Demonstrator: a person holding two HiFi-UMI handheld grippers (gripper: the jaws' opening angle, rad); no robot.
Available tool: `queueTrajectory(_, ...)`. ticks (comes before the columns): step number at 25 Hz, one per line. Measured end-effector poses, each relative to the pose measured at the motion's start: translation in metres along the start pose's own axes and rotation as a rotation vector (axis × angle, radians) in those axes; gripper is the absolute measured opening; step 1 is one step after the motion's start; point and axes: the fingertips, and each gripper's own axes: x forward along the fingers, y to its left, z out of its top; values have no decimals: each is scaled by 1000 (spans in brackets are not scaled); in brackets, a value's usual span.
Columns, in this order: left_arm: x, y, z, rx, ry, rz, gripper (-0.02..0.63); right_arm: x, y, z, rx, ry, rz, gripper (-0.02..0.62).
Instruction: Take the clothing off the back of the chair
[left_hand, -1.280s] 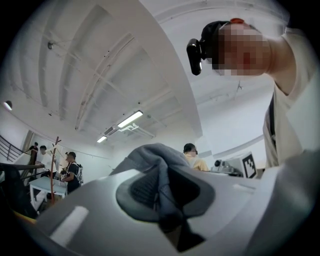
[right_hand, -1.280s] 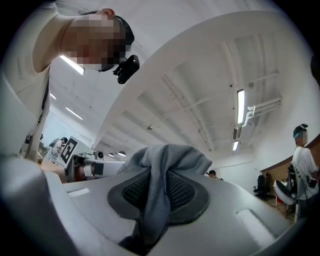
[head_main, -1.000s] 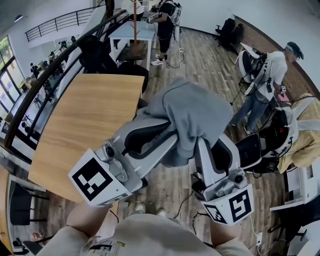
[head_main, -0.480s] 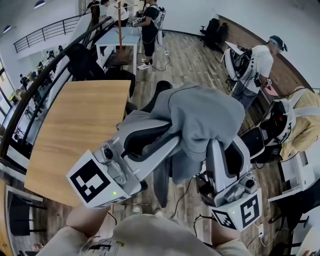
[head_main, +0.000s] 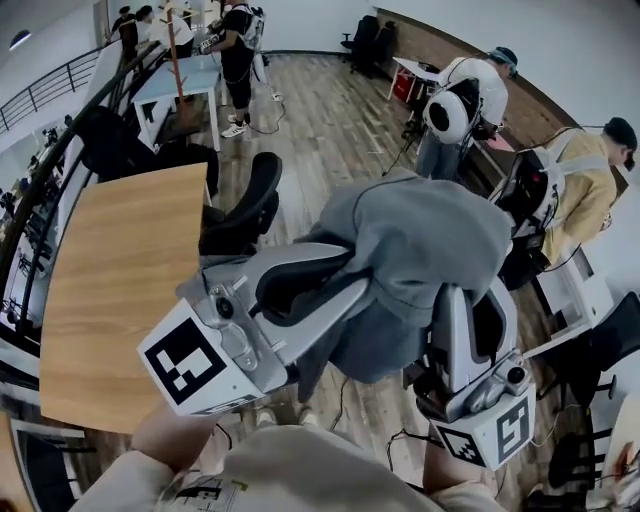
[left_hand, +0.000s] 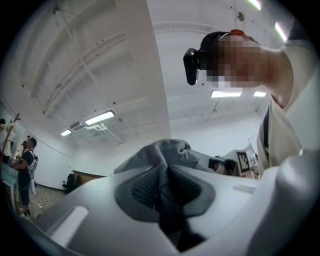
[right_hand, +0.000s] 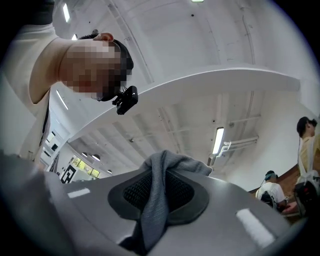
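Twice clamps grey clothing (head_main: 420, 240), once in left tool (left_hand: 167, 184), once in right tool (right_hand: 160, 192); holds it bunched aloft, right of table (head_main: 120, 270).

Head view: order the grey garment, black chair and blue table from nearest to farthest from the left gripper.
1. grey garment, clamped in the left gripper.
2. black chair, just beyond, on the floor.
3. blue table, far back, upper left.
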Motion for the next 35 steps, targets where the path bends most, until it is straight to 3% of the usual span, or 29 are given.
queueTrajectory(14,82,-28,-67,-182,23,-216,51,-60,-70,-10,-96,94,-210,37)
queueTrajectory(20,115,-48,-84,-200,18,-303,51,-87,-96,-9,-117,113,-282,37)
queueTrajectory(26,135,-55,-111,-244,56,-315,49,-102,-115,-27,-68,149,-303,37)
queueTrajectory(35,127,-21,-125,-240,53,-242,48,-78,-116,-61,-32,199,-235,37)
